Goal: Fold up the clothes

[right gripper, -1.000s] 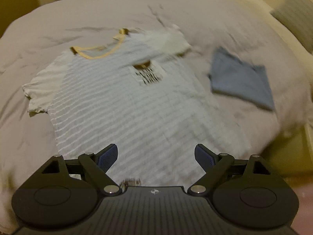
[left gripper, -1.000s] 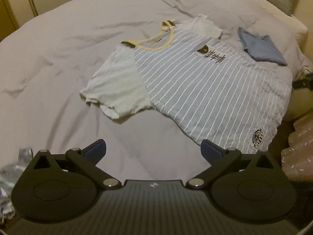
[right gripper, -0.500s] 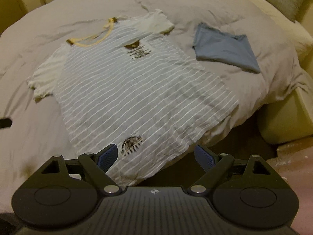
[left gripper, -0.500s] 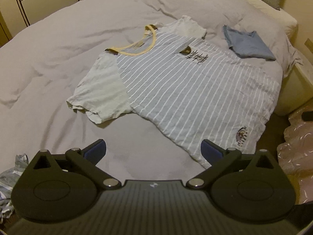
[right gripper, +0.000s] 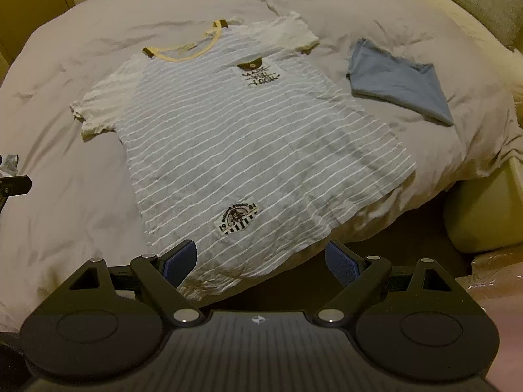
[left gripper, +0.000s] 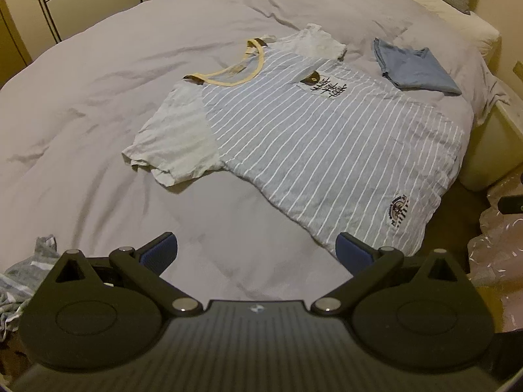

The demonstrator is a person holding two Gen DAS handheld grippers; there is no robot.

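Hovering wide apart and empty, the left gripper (left gripper: 256, 250) sits above bare bedding (left gripper: 98, 98). Right gripper (right gripper: 261, 259), equally spread, hangs over the striped shirt (right gripper: 248, 150) hem, touching nothing.

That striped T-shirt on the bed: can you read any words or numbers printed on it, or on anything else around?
"19" and "81": either side of the emblem on the hem patch of the grey, white-striped T-shirt.
Arched lettering over that emblem: too small to read.
Black lettering on the chest pocket: stylised lines, not legible.
Small logo on the right gripper body: a symbol, no words.
Folded blue garment: no print visible.
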